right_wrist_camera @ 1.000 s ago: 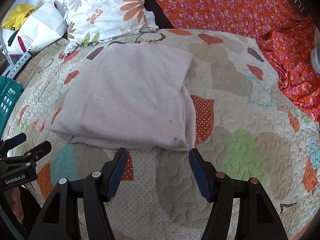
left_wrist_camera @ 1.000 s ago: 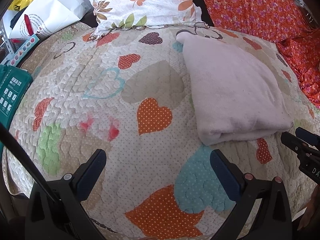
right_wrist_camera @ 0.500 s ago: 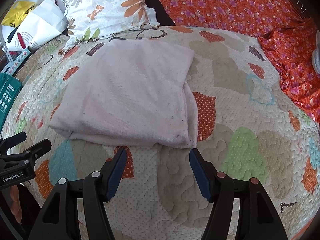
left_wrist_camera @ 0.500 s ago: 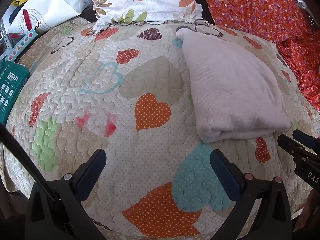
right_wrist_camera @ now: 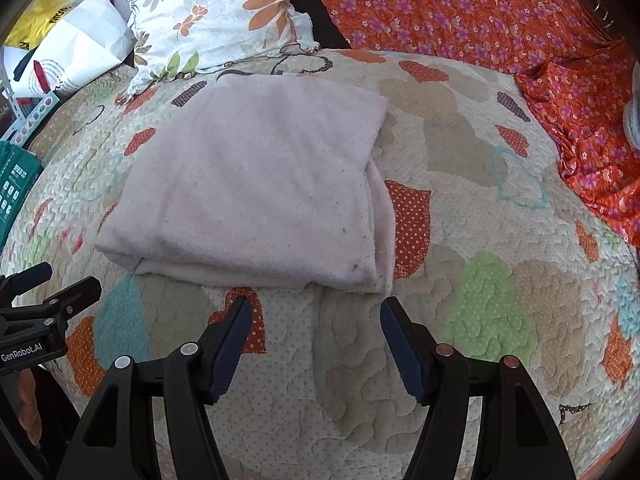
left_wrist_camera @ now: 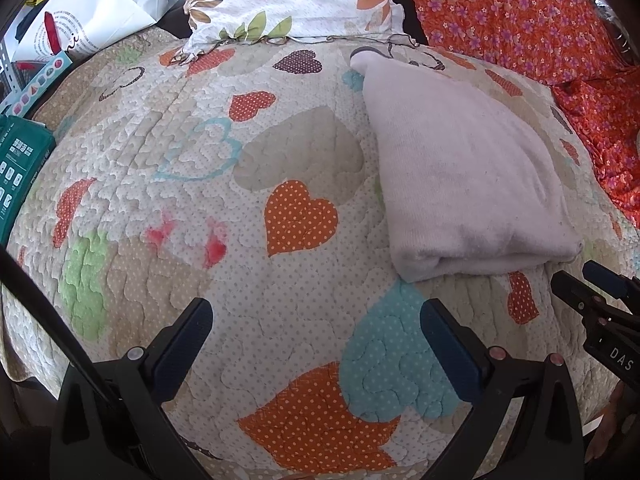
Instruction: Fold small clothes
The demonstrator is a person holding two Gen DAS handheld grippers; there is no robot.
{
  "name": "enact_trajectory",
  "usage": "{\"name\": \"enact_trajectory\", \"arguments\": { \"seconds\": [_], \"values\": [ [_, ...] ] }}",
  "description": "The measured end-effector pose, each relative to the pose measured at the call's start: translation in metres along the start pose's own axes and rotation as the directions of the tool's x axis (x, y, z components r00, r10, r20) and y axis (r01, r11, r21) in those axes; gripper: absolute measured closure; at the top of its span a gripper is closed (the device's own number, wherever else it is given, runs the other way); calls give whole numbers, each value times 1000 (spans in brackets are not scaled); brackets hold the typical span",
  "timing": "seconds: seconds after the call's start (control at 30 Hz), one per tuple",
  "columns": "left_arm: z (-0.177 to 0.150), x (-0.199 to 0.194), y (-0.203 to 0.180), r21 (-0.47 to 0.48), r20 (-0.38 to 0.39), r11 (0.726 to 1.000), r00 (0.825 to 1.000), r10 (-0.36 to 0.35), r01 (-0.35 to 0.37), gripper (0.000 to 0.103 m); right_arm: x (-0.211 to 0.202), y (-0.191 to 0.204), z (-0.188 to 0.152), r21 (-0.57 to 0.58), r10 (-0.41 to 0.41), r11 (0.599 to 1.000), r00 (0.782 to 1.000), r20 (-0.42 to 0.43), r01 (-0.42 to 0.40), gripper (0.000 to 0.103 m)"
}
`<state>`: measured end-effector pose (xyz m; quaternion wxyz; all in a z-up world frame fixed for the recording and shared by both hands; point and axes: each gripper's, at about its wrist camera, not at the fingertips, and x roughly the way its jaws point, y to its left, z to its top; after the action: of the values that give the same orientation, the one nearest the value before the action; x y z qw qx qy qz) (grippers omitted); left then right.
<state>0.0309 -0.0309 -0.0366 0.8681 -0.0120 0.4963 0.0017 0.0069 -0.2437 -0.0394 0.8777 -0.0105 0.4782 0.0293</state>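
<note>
We held the left claw (left_wrist_camera: pixel 316 336) and right claw (right_wrist_camera: pixel 316 332) apart and empty, low in frame, likely because the pale pink folded cloth (right_wrist_camera: pixel 256 196) already lay flat on the heart-patterned quilted bed cover (right_wrist_camera: pixel 460 240).

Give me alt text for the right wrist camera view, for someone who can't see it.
A folded pale pink garment lies on a heart-patterned quilt, just beyond the open, empty right claw. The left claw pokes in at the left edge; a floral pillow and orange flowered fabric lie behind.
</note>
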Motion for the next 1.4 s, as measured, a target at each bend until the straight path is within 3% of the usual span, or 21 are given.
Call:
{"name": "enact_trajectory", "arguments": {
  "seconds": [1.4],
  "values": [
    [0,-3,-12,20,7,1000,1000,-17,17,0,0,-5,0,2,-25,1000,1000,-2,25,30]
  ]
}}
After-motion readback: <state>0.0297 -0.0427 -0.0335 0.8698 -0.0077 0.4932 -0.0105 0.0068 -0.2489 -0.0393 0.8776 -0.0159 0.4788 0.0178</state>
